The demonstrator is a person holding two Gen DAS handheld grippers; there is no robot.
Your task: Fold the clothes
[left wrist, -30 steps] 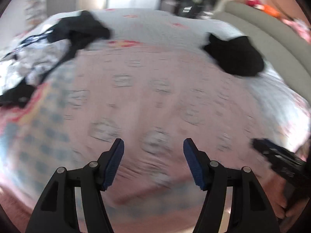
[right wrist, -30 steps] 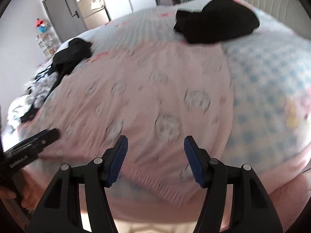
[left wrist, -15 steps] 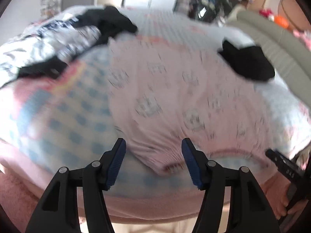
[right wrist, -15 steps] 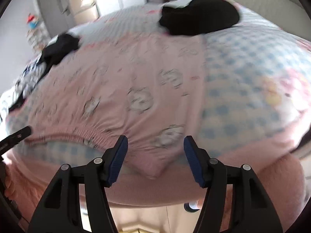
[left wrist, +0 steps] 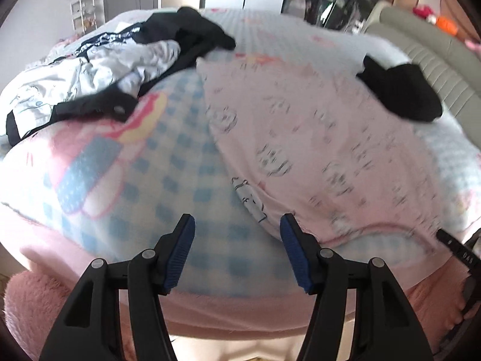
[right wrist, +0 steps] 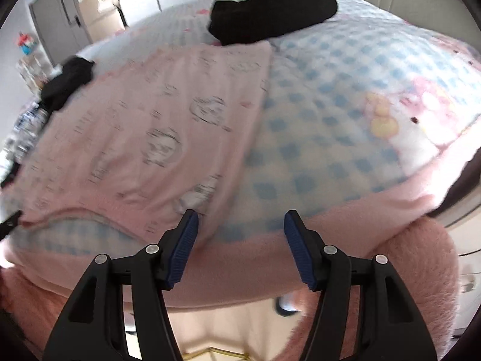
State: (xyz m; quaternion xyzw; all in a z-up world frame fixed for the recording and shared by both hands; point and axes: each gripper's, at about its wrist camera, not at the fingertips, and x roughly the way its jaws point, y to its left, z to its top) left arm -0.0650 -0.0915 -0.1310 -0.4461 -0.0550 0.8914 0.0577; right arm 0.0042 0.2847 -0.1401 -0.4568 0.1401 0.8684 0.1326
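Clothes heap (left wrist: 99, 69): white and black garments piled at the bed's far left corner, seen from the left wrist.
Left tongs (left wrist: 237, 252): wide apart, holding nothing, above the near edge of the bed, just left of the pink garment's hem corner.
Bed cover (left wrist: 168, 162): blue-and-white check with cartoon print, pink plush border (right wrist: 270, 255) at the near edge.
Pink garment (left wrist: 315, 138): printed, spread flat across the middle of the bed; near hem blurred.
Right tongs (right wrist: 240, 243): wide apart, holding nothing, by the pink garment (right wrist: 156, 126) at its near right corner; left pad (right wrist: 183, 246) overlaps the hem, contact unclear.
Black garment (right wrist: 270, 9): bunched at the far right, touching the pink garment's far edge.
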